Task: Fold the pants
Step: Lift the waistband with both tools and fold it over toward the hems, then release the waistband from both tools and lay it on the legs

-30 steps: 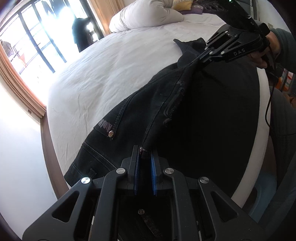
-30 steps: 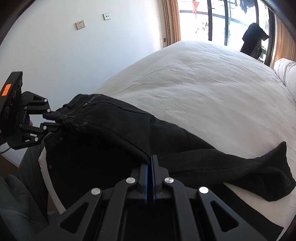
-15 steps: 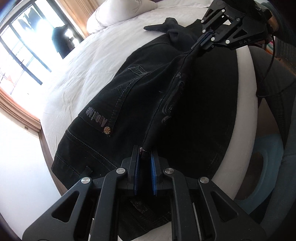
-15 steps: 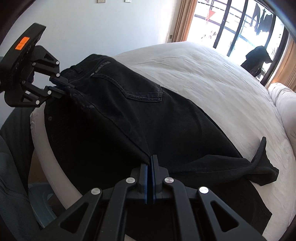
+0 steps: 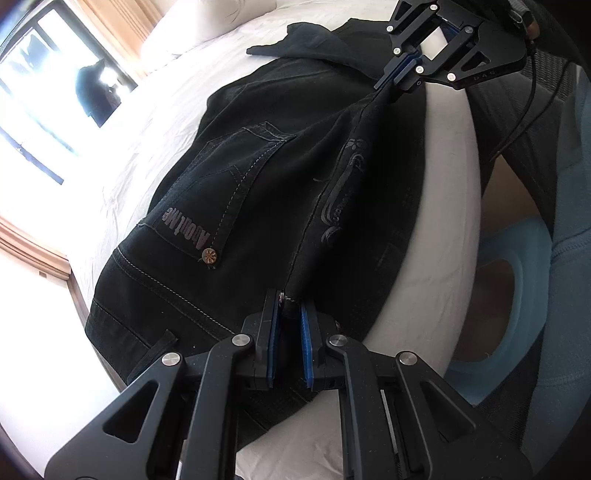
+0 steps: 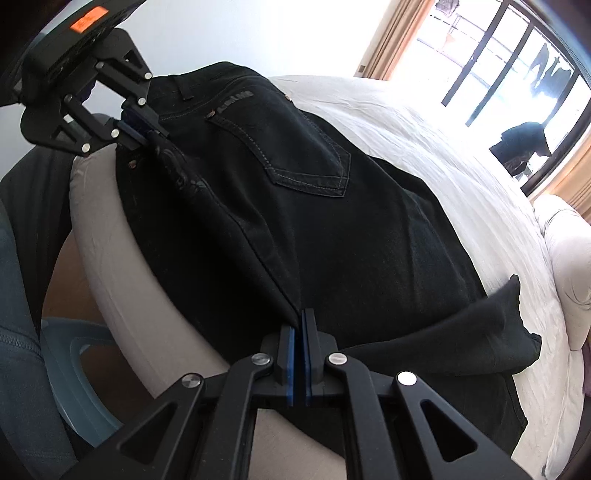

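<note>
White bedding covers the bed (image 6: 424,147), with a bright window (image 6: 517,74) and tan curtains behind it and a pillow (image 5: 207,22) at the head.

Black pants (image 5: 280,177) lie along the near edge of the mattress, seat side up, one back pocket (image 6: 306,147) facing the ceiling. They look to be already doubled lengthwise, one leg over the other, with the raised fold line running between the two tools. The left gripper (image 5: 289,314) is clamped on that edge at the waistband end; the right gripper (image 6: 299,325) is pinched tight on the same edge further down the leg, its blue pads nearly touching with cloth between them. Part of the fabric hangs over the side of the mattress. The leg ends (image 6: 509,325) sit rumpled toward the pillow, not yet squared up.

My guess is the first fold is made but not laid flat. What seems left is to set the doubled pants down smooth, straighten the hems, then fold them across their length once or twice.

Writing: the pocket label (image 5: 186,230) reads "About Me" in light letters, beside a bronze rivet (image 5: 209,255). Faint embroidery runs along the seam, too dim to read. The right tool's body shows "DAS". An orange sticker (image 6: 89,18) on the left tool is blurred.
</note>
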Tool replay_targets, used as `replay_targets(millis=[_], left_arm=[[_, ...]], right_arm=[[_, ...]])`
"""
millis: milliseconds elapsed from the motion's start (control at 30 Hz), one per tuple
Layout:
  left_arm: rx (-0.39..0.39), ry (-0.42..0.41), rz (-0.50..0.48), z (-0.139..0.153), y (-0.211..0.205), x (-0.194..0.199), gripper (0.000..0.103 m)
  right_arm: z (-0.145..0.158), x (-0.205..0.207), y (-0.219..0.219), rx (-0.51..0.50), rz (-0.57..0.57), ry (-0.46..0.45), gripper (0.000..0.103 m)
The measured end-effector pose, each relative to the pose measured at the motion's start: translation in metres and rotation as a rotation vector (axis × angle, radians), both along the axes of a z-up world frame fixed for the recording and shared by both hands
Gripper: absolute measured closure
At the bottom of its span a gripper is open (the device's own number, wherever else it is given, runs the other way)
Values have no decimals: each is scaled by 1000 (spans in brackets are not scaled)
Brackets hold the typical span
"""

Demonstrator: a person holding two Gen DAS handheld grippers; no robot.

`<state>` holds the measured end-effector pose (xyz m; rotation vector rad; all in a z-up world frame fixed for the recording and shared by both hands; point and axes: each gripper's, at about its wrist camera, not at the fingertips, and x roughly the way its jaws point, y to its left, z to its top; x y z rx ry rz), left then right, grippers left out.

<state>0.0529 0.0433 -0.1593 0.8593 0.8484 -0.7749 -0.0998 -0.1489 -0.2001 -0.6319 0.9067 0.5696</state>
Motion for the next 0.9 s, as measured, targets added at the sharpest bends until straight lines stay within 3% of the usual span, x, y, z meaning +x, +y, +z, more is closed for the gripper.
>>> replay_targets(millis=[533, 900], left_arm=[[-1, 21, -28, -5, 8, 5, 94], [5, 24, -41, -16, 8, -1, 94]], right_arm=[[-11, -16, 9, -41, 25, 16, 99], [-22, -5, 3, -55, 12, 41, 98]])
